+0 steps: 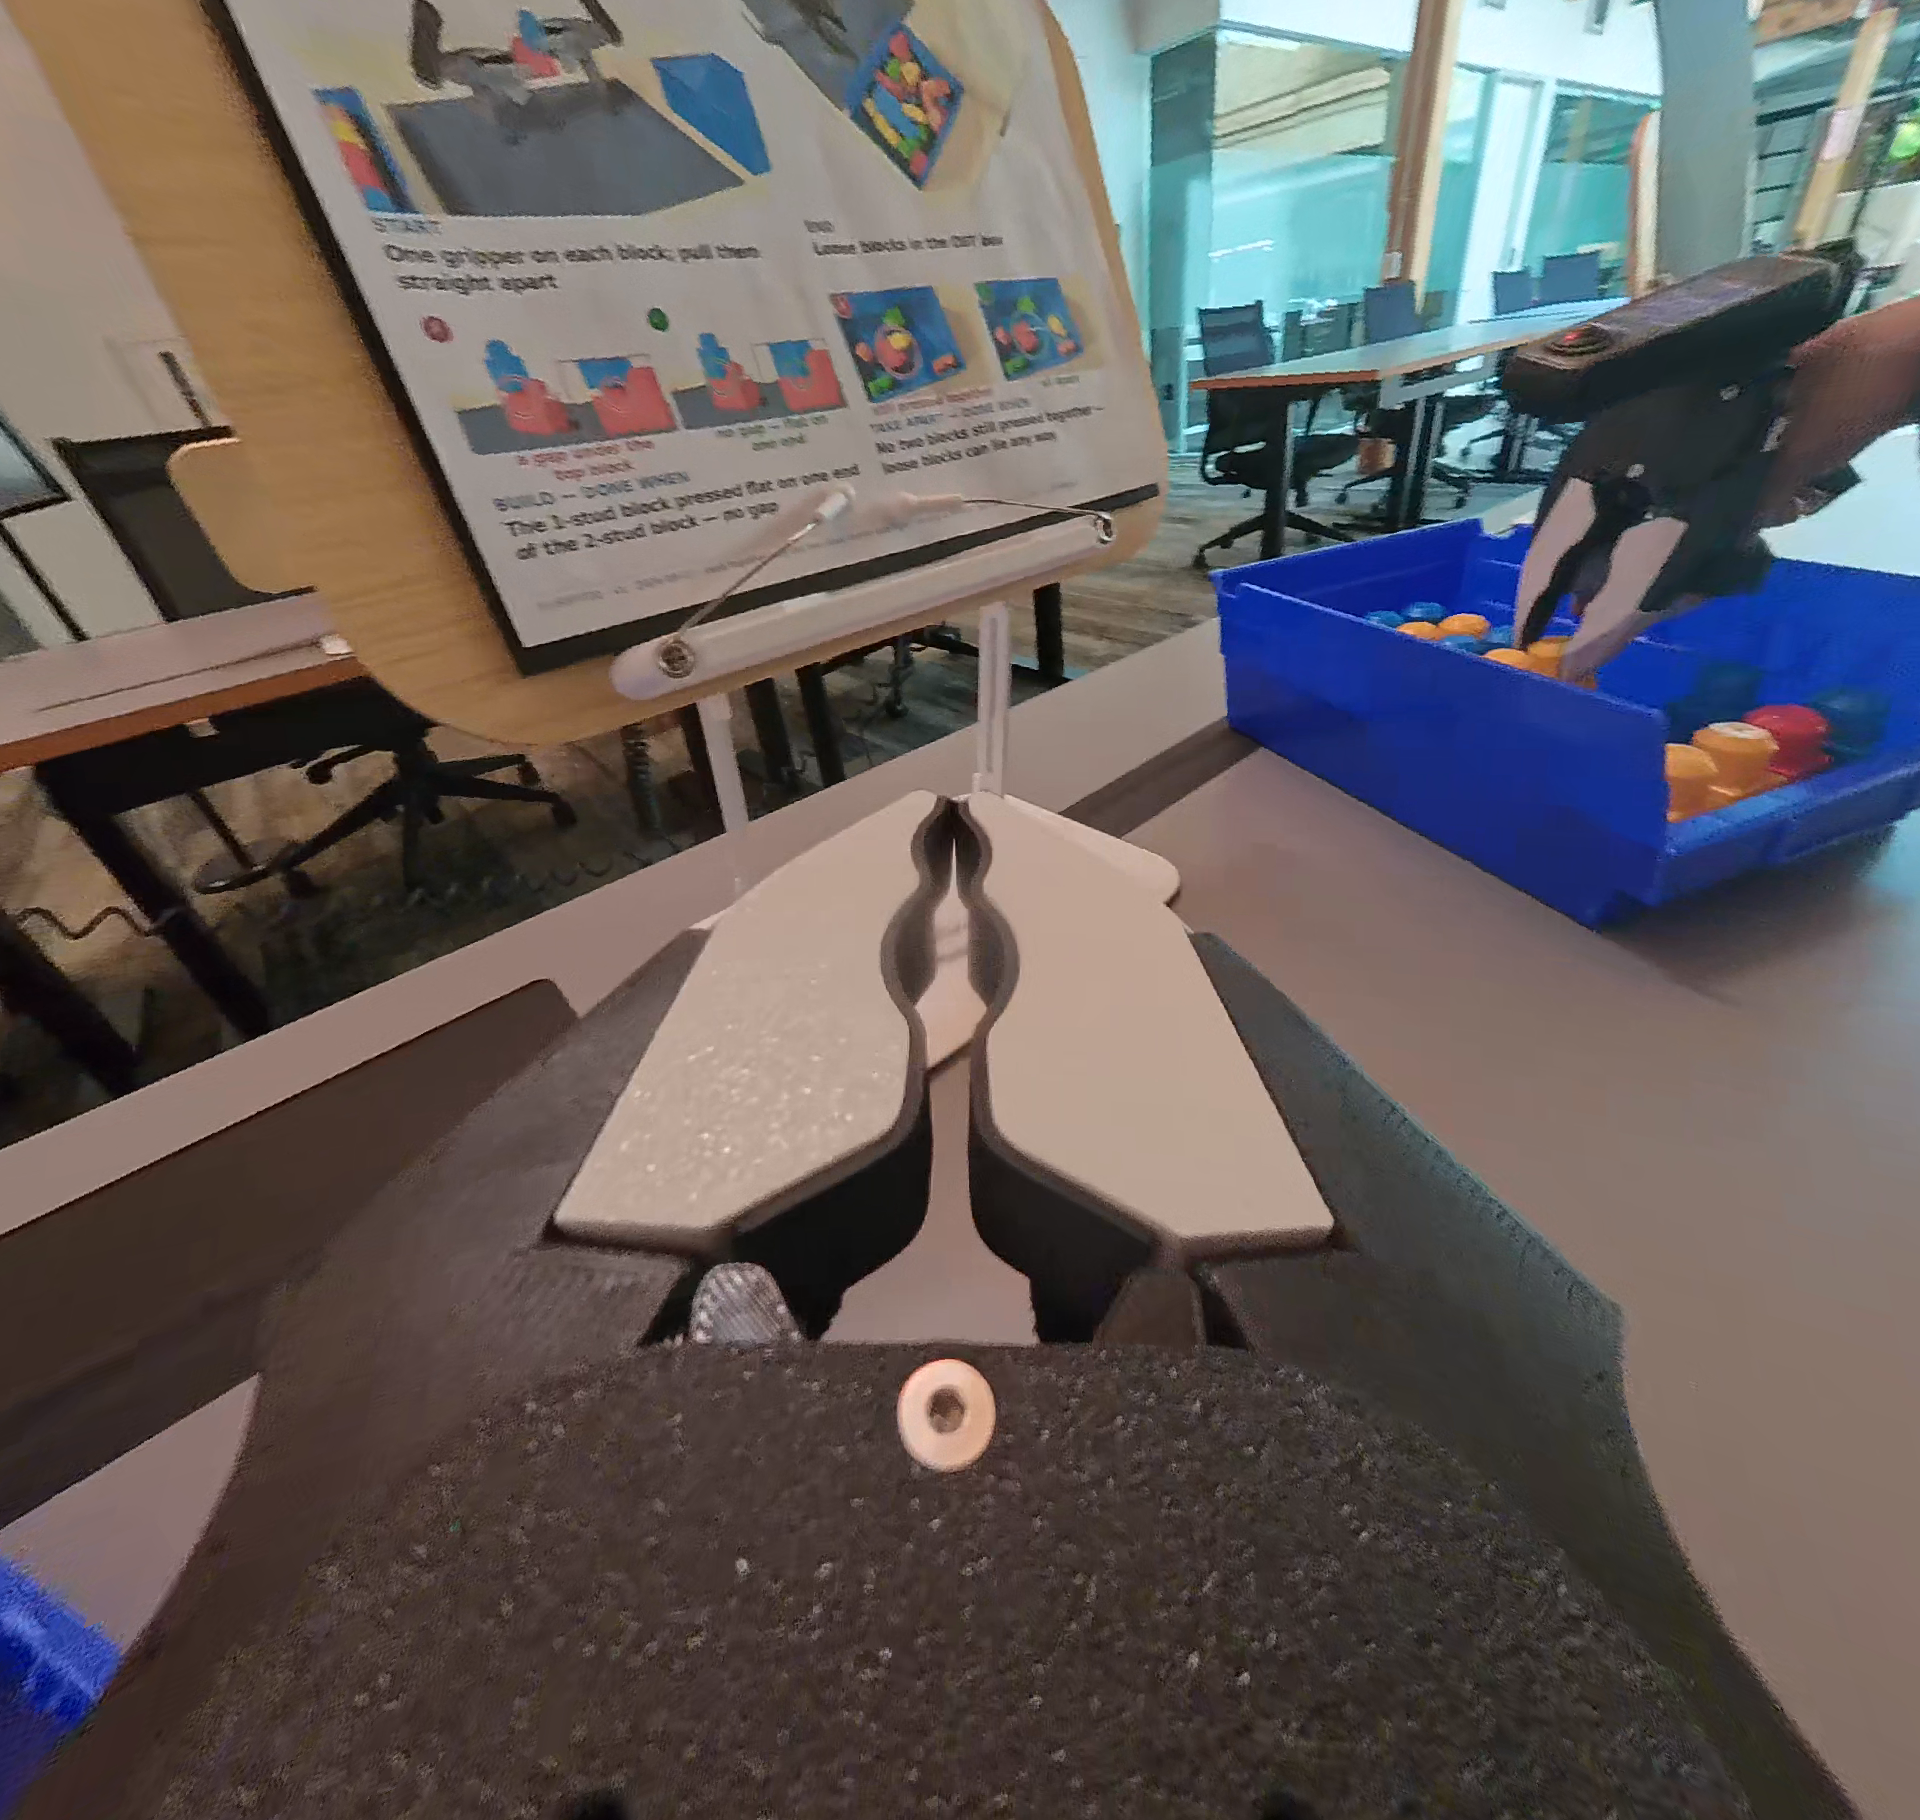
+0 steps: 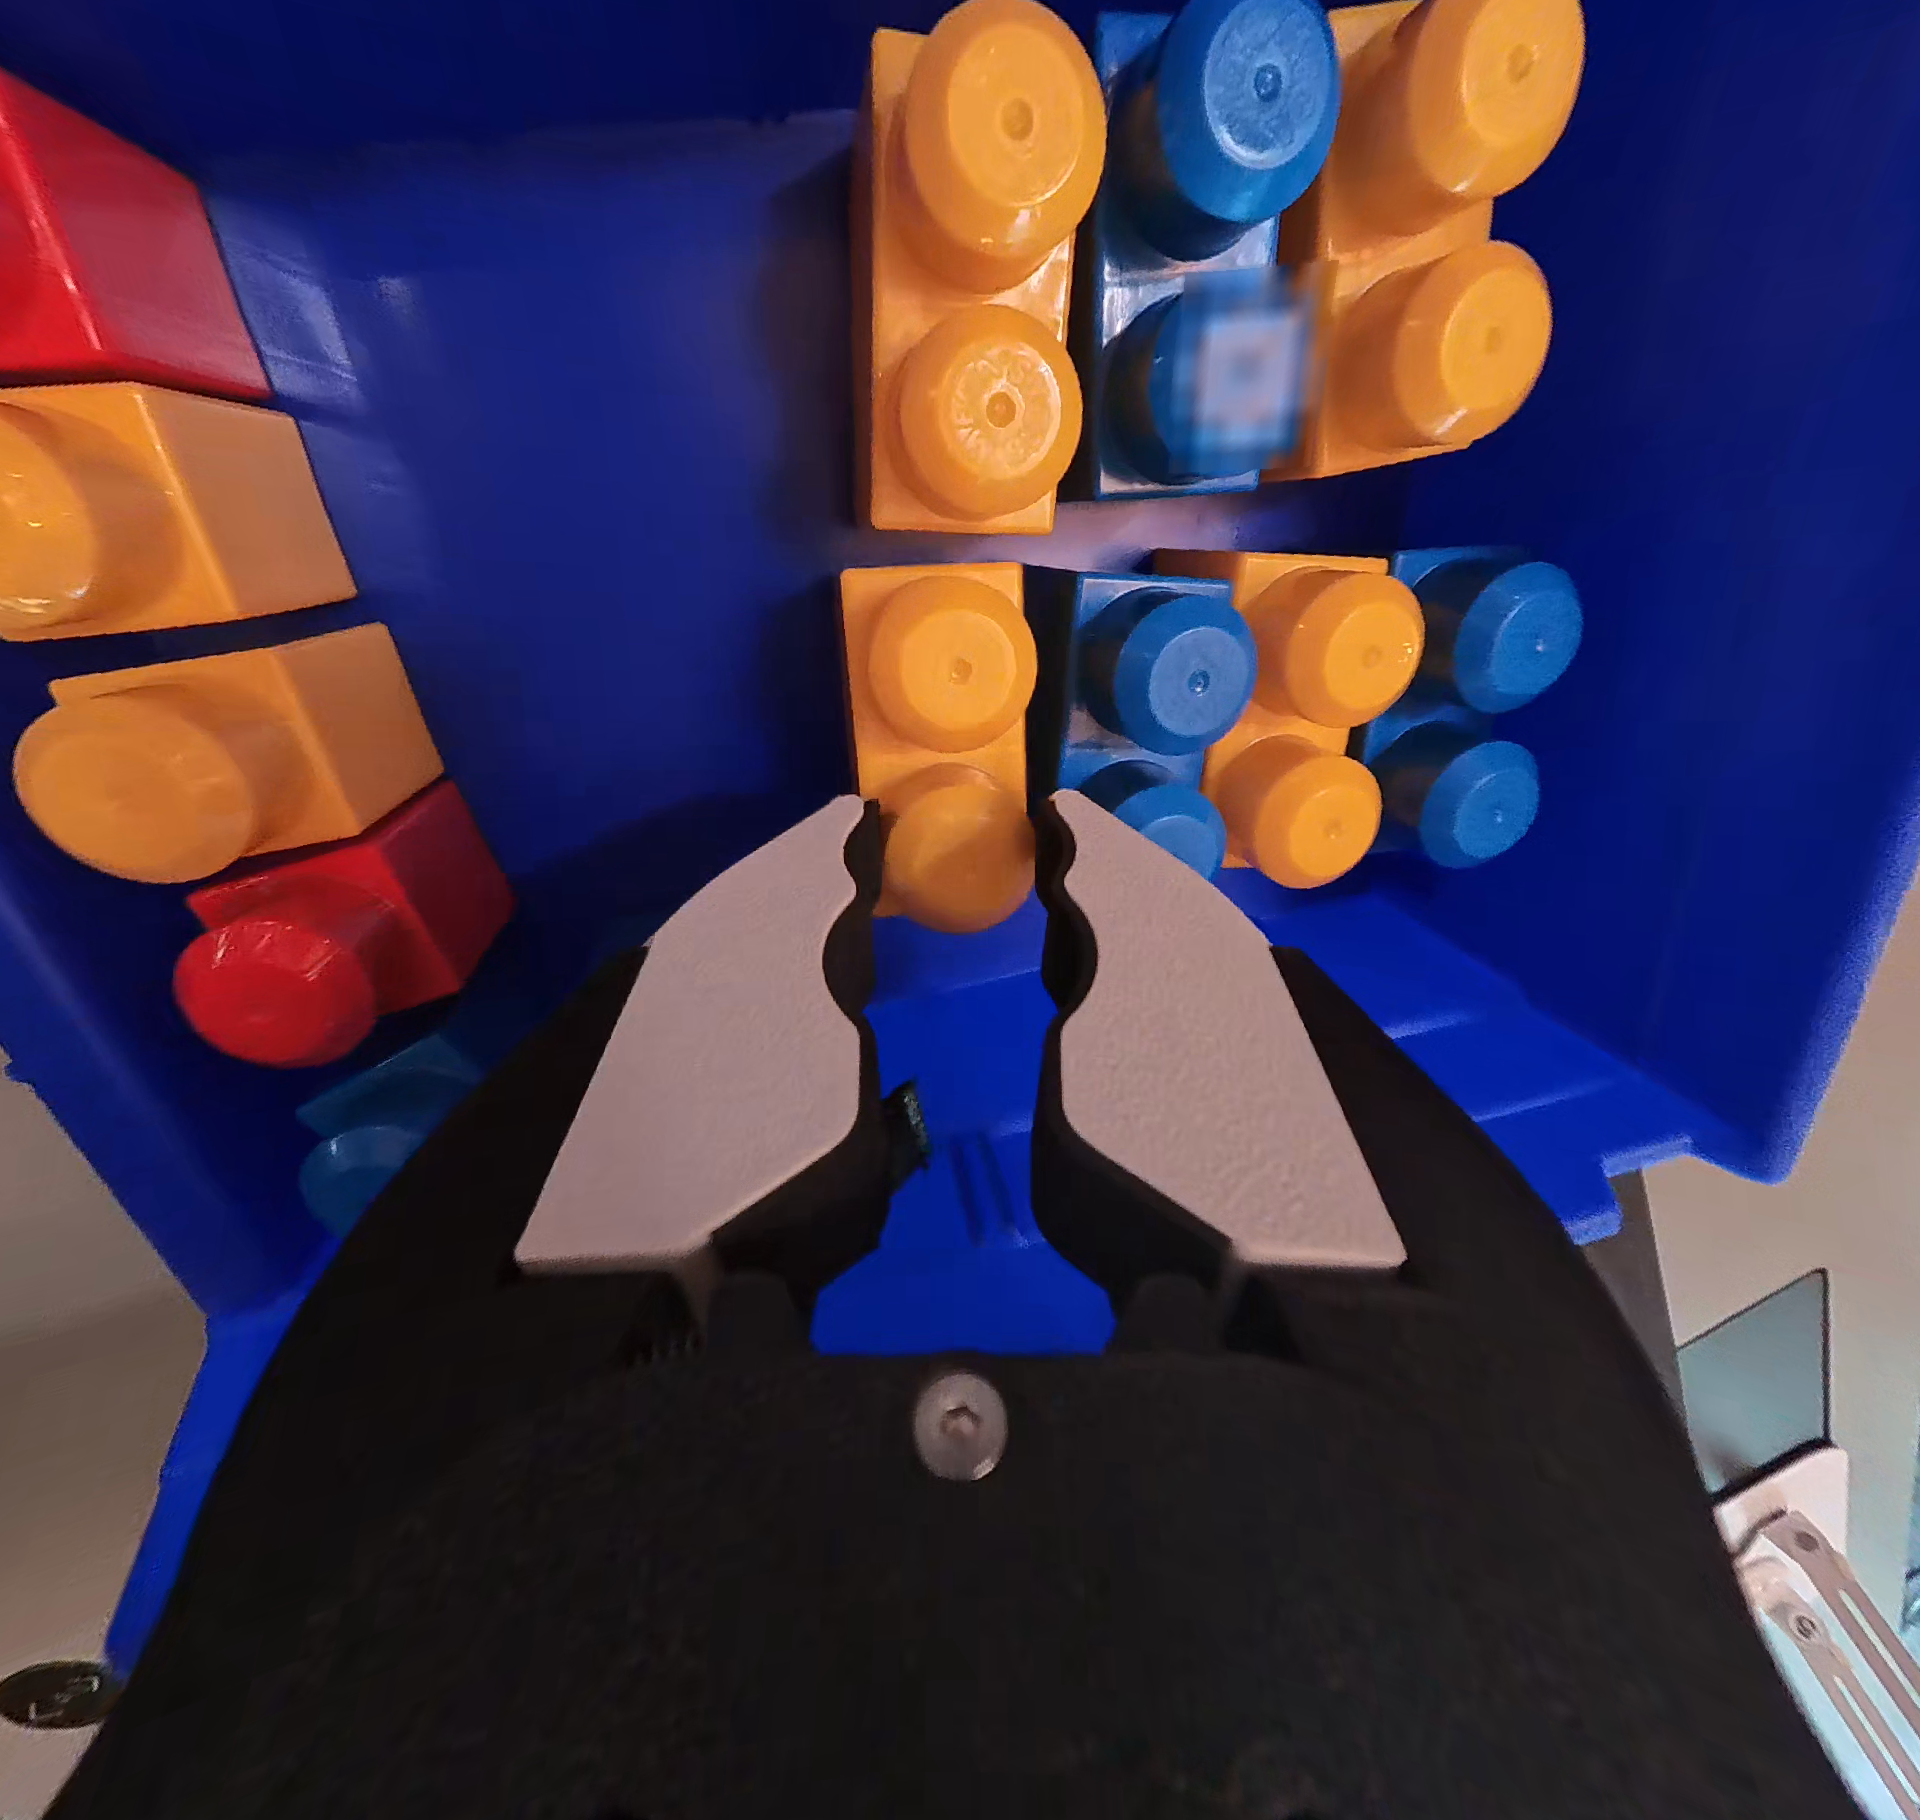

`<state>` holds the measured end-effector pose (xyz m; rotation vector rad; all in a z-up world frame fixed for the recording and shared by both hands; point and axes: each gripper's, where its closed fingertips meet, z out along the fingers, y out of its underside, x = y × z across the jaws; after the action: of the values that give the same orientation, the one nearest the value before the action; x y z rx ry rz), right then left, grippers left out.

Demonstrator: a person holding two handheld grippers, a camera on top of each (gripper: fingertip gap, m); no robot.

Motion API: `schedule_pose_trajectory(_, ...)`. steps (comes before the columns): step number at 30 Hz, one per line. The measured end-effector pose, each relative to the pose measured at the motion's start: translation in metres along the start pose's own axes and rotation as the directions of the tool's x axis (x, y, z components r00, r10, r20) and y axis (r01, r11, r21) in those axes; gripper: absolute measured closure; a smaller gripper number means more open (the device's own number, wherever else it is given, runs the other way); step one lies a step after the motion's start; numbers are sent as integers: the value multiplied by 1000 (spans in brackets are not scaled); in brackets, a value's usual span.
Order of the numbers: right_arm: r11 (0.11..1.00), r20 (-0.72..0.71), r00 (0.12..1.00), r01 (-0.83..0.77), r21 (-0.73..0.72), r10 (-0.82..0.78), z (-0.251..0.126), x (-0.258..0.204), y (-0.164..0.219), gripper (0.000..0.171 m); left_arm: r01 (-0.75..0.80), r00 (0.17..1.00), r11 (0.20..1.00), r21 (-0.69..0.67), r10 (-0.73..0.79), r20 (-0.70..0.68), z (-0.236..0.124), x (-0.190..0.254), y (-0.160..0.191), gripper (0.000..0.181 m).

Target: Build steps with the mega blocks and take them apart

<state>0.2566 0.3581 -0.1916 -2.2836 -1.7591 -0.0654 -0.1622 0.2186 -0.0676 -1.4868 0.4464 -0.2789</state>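
Observation:
My right gripper (image 2: 956,814) reaches into the blue bin (image 2: 571,420). Its pads are closed on the near stud of an orange two-stud block (image 2: 940,690) that stands at the left end of the near row. The left wrist view shows the same gripper (image 1: 1558,643) with its tips down among the blocks in the bin (image 1: 1455,731). My left gripper (image 1: 954,809) hovers over the grey table (image 1: 1455,1095), left of the bin. Its fingertips meet and nothing is between them.
Beside the held block stand blue (image 2: 1153,690), orange (image 2: 1309,721) and blue (image 2: 1475,710) two-stud blocks, with another row (image 2: 977,264) behind. Single-stud red (image 2: 332,929) and orange (image 2: 229,752) blocks fill the left compartment. An instruction sheet on a wooden stand (image 1: 675,264) rises ahead of my left gripper.

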Motion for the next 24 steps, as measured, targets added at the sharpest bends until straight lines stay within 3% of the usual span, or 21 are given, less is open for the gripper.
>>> schedule_pose_trajectory(10, 994, -14, 1000, 13, -106, -15, -1, 6, 7, 142, 24, 999, 999, -30, -23, 45, 2, -8, 8, 181)
schedule_pose_trajectory(13, 999, 3, 1000, -6, -50, 6, -21, 7, -7, 135, 24, 998, 999, -44, -22, 50, 3, -9, 11, 181)
schedule_pose_trajectory(19, 985, -69, 997, 52, 163, -41, -80, 2, -80, 128, 26, 997, 998, -59, -22, 75, 4, -13, 14, 181)
schedule_pose_trajectory(24, 926, -92, 986, 164, 340, -140, -107, -43, -167, 127, 32, 994, 998, -60, -26, 106, 2, -19, 14, 181)
